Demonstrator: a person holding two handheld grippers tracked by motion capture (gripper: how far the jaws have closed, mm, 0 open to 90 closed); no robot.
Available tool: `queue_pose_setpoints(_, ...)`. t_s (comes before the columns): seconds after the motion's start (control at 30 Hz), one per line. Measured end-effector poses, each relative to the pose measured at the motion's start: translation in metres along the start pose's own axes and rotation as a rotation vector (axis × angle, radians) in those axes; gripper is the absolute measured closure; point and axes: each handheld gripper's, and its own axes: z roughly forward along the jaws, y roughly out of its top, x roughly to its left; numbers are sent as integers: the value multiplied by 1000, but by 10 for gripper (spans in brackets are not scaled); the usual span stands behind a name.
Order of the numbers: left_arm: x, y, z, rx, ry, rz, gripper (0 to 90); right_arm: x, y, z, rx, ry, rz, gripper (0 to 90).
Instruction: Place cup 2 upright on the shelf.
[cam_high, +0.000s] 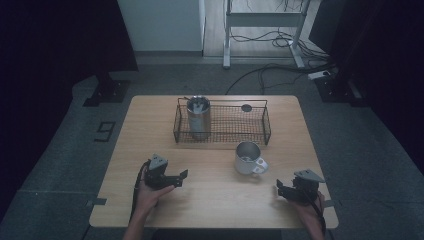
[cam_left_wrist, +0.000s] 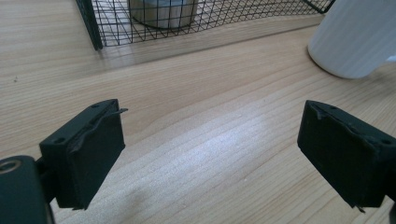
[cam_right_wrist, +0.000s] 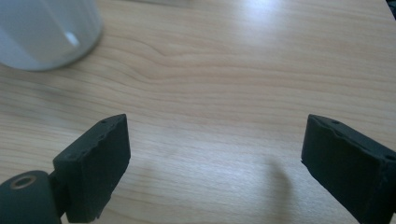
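Steel tumbler (cam_high: 198, 118) upright in wire basket (cam_high: 260, 125)

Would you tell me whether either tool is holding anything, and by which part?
Nothing is held: the left tool and the right tool are both open over bare table.

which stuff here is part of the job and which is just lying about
Part of the job, likely:
- white mug, on the table between the grippers
- wire basket
- steel tumbler, upright in the basket
- left gripper and right gripper, both open, holding nothing

Lying about:
- small dark disc behind the basket
- floor cables
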Motion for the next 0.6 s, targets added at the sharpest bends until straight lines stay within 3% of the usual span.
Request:
queue_pose_setpoints(0.07,0,0,1,1,2,6,74,2,2,-3,-9,14,1,80)
queue_pose_setpoints(0.17,0,-1,1,4,7,9,78,5,6,-9,-43,72,25,80)
queue_pose_setpoints(0.33,0,0,0,-3,-8,4,84,11,13,-20,-104,96,15,88)
queue_pose_setpoints(0.6,-1,0,-1,15,-7,-3,84,23,23,-29,-135,138,-1,89)
